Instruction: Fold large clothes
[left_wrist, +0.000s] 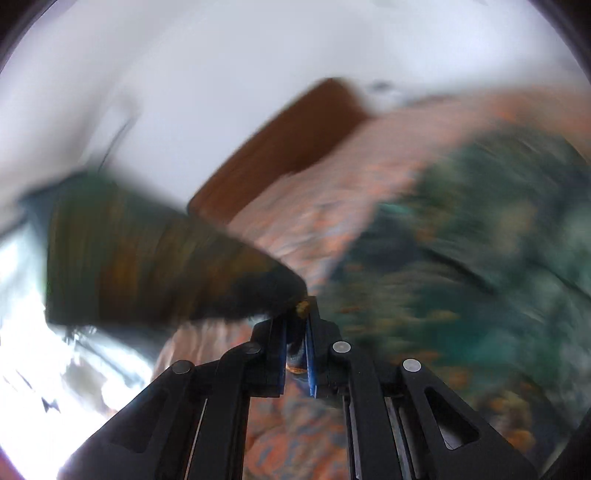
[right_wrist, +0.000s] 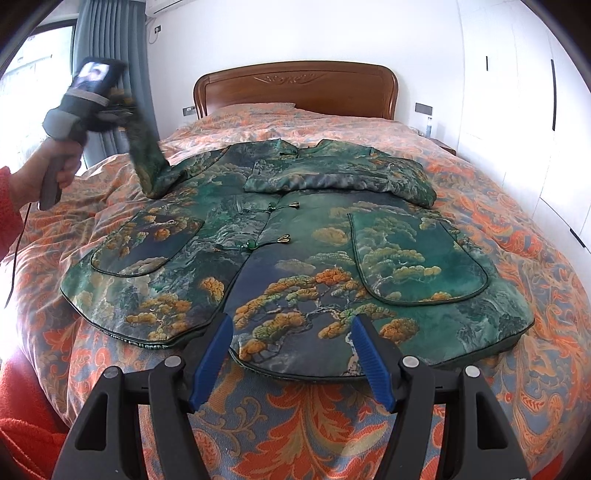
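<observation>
— Left gripper (left_wrist: 297, 345): blue pads pressed together on the cuff of the sleeve (left_wrist: 162, 254), a scrap of fabric caught between them. Blurred wrist view, yet the pinch reads plainly.

— And outward from there?

— Sleeve trailing off toward nine o'clock from the pads, lifted clear of the bed. In the right wrist view, same sleeve (right_wrist: 147, 162) hanging from the raised left gripper (right_wrist: 122, 107) at ten o'clock, down to the shoulder of the jacket (right_wrist: 295, 266).

— Right gripper (right_wrist: 291, 354)?

— Blue fingers (right_wrist: 212, 354) spread, nothing between them, poised just above the hem at six o'clock. Not touching the cloth, as far as can be told.

— Jacket itself?

— Flat on the patterned bedspread (right_wrist: 517, 229), front up, collar toward twelve o'clock near the headboard (right_wrist: 295, 83), hem toward six. Long axis twelve to six. Other sleeve (right_wrist: 332, 177) already laid across the chest, running three to nine.

— So the coming move?

— Probably carrying the held sleeve from ten o'clock inward toward three, across the long axis, onto the chest. Left hand (right_wrist: 61, 158) nearer by far; right better kept at the hem to steady it. Risk: dragging the shoulder out of line.
</observation>
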